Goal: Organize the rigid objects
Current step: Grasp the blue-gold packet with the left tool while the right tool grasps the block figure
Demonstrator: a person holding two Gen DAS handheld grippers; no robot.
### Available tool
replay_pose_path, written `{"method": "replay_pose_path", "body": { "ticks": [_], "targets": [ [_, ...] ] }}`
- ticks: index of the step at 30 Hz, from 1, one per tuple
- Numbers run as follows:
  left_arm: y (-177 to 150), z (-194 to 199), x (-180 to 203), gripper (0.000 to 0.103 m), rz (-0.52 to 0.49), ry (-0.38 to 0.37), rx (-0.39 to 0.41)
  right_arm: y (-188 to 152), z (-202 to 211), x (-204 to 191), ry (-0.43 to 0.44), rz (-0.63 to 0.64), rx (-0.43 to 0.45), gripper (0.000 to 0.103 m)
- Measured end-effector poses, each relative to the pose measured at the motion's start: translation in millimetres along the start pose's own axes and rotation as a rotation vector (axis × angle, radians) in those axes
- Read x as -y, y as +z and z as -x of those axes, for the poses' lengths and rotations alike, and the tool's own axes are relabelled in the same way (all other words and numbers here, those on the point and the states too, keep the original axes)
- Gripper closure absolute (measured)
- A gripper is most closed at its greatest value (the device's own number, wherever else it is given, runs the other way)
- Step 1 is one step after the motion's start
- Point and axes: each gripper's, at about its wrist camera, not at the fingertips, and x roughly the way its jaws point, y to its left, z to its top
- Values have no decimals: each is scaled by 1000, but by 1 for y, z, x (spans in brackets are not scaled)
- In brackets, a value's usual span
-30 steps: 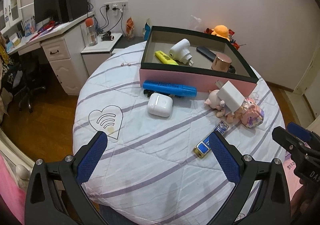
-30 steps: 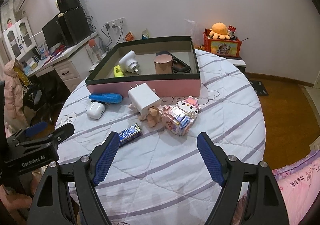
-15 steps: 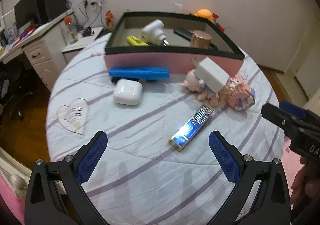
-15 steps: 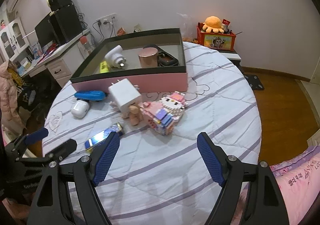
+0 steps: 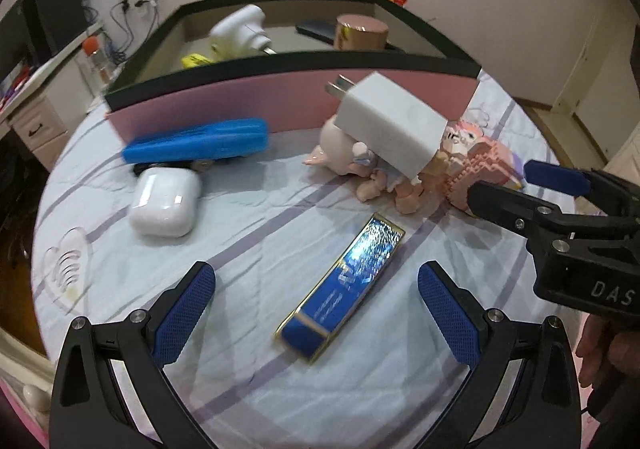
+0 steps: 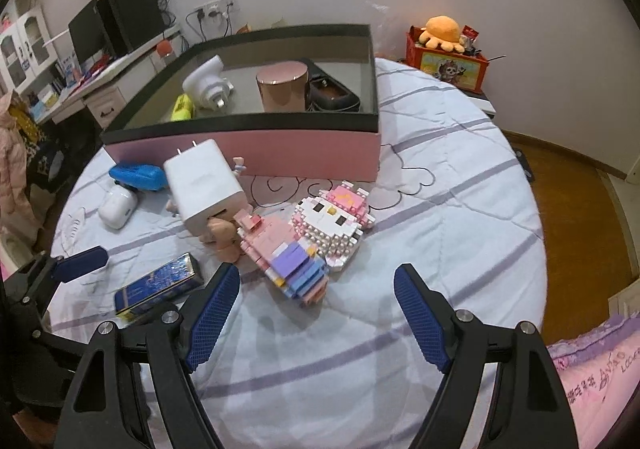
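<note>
A shiny blue and gold flat box [image 5: 348, 281] lies on the striped quilt, between the wide-apart fingers of my left gripper [image 5: 315, 283], which is open and touches nothing. My right gripper [image 6: 316, 281] is open too, just short of the pink block figure [image 6: 304, 249]. A white charger [image 6: 204, 185] leans on a small pig figurine [image 5: 340, 157]. A blue marker-like item [image 5: 196, 141] and a white earbud case [image 5: 166, 201] lie before the pink box [image 6: 248, 153]. Each gripper shows in the other's view: the right gripper [image 5: 528, 189], the left gripper [image 6: 76, 263].
Inside the pink box are a white plug adapter [image 6: 206, 85], a yellow highlighter [image 6: 182, 107], a rose-gold tin [image 6: 282, 87] and a black item [image 6: 332, 93]. The round bed's edge curves at left and right. A desk [image 6: 100, 89] stands beyond.
Both grippers have sunk and moved forward over the quilt. The blue flat box now lies between the left fingers, and the block figure is closer to the right fingers. Both stayed open.
</note>
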Motion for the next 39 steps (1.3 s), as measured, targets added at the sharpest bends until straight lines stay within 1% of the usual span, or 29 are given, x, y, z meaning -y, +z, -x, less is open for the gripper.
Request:
{"method": "replay_pose_path", "body": {
  "ticks": [2, 3, 4, 5, 6, 7, 8, 9, 10, 11, 12, 13, 14, 15, 16, 18, 19, 20, 22, 23, 24, 26, 29, 31, 33, 35, 37, 38, 39],
  "targets": [
    [1, -8, 3, 1, -14, 10, -2, 2, -5, -1, 8, 12, -5, 22],
    [2, -9, 4, 1, -24, 12, 7, 2, -7, -1, 11, 17, -4, 25],
    [3, -9, 5, 1, -33, 3, 14, 3, -8, -1, 16, 19, -3, 30],
    [4, -10, 6, 1, -36, -3, 16, 3, -10, -1, 38, 18, -9, 41],
    [4, -11, 7, 2, -39, -11, 18, 3, -11, -2, 44, 16, -14, 45],
    [5, -11, 7, 3, -43, -17, 20, 3, -11, -3, 37, 22, -12, 46],
    [4, -11, 7, 5, -47, -21, 23, 2, -12, -4, 36, 25, -14, 51],
    [4, -11, 8, 10, -49, -25, 27, 2, -12, -3, 40, 24, -17, 54],
    [4, -10, 7, 12, -51, -26, 32, 2, -12, -2, 45, 19, -18, 55],
    [4, -9, 6, 17, -52, -26, 35, 1, -11, -1, 53, 12, -18, 56],
    [4, -9, 5, 21, -50, -27, 37, 1, -11, 0, 57, 7, -19, 62],
    [4, -8, 3, 24, -46, -34, 41, 1, -11, 0, 57, 5, -21, 66],
    [5, -8, 0, 30, -42, -38, 42, 1, -11, 0, 59, 4, -22, 73],
    [5, -7, -3, 38, -38, -43, 42, 1, -10, 1, 59, 2, -21, 74],
    [6, -6, -7, 42, -33, -50, 41, 1, -9, 1, 62, 0, -20, 74],
    [7, -4, -14, 58, -21, -56, 37, 0, -8, 1, 62, -1, -19, 74],
    [7, -4, -18, 62, -16, -58, 34, 0, -8, 1, 58, -1, -17, 74],
    [8, -3, -22, 67, -10, -62, 30, 1, -8, 2, 58, -2, -18, 73],
    [7, -2, -26, 72, 0, -69, 24, 1, -7, 3, 61, -6, -14, 67],
    [7, -1, -26, 73, 2, -69, 22, 2, -6, 4, 54, -4, -6, 61],
    [6, 0, -26, 74, 2, -68, 20, 3, -5, 4, 48, 0, 2, 56],
    [3, 2, -24, 74, 1, -66, 19, 6, -3, 4, 47, 8, 12, 53],
    [0, 4, -24, 73, 11, -58, 23, 11, -5, 1, 41, 31, 21, 53],
    [-1, 4, -22, 70, 2, -47, 22, 15, -8, -3, 46, 51, 21, 53],
    [-2, 4, -21, 61, 1, -53, 21, 16, -9, -6, 44, 61, 17, 52],
    [-3, 4, -19, 58, -4, -49, 26, 16, -7, -10, 72, 80, 28, 52],
    [-4, 4, -16, 57, -11, -42, 34, 16, -5, -14, 67, 100, 29, 53],
    [-4, 3, -16, 57, -13, -39, 39, 16, -5, -17, 65, 117, 23, 56],
    [-4, 3, -15, 57, -14, -38, 41, 16, -7, -17, 66, 122, 18, 64]
  ]
}}
